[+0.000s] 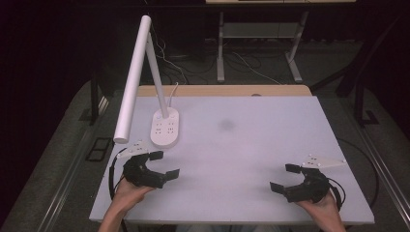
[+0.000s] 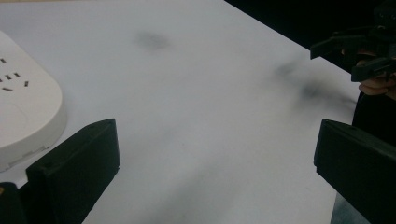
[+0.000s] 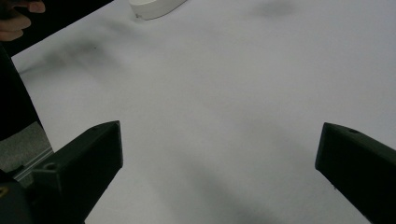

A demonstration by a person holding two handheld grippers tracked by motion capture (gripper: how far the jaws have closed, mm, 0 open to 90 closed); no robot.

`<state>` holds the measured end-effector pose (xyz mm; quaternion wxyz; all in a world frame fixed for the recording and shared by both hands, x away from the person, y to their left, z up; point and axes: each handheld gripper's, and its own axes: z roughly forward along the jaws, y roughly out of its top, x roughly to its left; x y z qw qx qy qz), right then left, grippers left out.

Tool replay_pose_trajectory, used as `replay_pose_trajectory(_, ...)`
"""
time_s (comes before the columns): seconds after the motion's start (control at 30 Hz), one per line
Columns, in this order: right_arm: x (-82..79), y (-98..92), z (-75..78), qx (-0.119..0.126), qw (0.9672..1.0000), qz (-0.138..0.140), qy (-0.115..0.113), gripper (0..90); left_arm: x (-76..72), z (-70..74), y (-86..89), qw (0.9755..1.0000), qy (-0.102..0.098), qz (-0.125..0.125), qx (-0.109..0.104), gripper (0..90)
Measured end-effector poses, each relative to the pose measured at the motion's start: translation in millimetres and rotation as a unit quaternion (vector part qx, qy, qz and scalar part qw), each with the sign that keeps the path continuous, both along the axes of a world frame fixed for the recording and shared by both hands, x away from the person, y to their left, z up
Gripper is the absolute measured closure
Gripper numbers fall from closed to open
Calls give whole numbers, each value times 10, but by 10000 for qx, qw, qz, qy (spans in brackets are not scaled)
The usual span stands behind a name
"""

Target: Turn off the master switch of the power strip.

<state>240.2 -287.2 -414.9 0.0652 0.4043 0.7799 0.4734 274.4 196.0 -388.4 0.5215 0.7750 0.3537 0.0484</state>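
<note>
A white desk lamp point(image 1: 138, 72) stands at the table's left, its long tube head tilting toward the front. Its oval base point(image 1: 165, 126) carries socket slots and also appears as the lamp base point(image 2: 23, 107) and lamp base point(image 3: 156, 5). My left gripper point(image 1: 164, 164) rests open just in front of that base, with nothing between its jaws, as the left gripper point(image 2: 217, 177) view confirms. Near the front right edge my right gripper point(image 1: 283, 177) is open and empty too, and the right gripper point(image 3: 219, 168) view has bare board between the jaws. The two grippers face each other.
The white board point(image 1: 251, 150) on the table has a faint dark smudge point(image 1: 226, 125) near its middle. A wooden edge point(image 1: 222, 90) runs along the back. The lamp's cord point(image 1: 173, 92) leaves behind its base. Table legs and cables lie on the floor beyond.
</note>
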Motion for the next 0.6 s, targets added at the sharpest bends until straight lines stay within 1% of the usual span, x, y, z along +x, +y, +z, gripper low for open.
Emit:
replay_pose_trajectory(0.17, 1, -5, -1, -3, 10000, -19, -8, 3, 42, 26, 41, 10000, -18, 69, -66, 0)
replay_pose_trajectory(0.4, 6, -3, -1, 0, 10000, 1, -5, 3, 130, 64, 82, 9999, 7, 118, -30, 0)
replay_pose_trajectory(0.47, 7, -4, -2, 6, 10000, -6, -8, 3, 151, 84, 94, 9998, 14, 154, -83, 0)
replay_pose_trajectory(0.5, 7, -8, -1, -2, 10000, -8, -14, 3, 164, 96, 108, 9999, 1, 144, -48, 0)
replay_pose_trajectory(0.6, 6, -10, -2, -1, 10000, -12, -18, 2, 193, 125, 131, 9998, 4, 198, -33, 0)
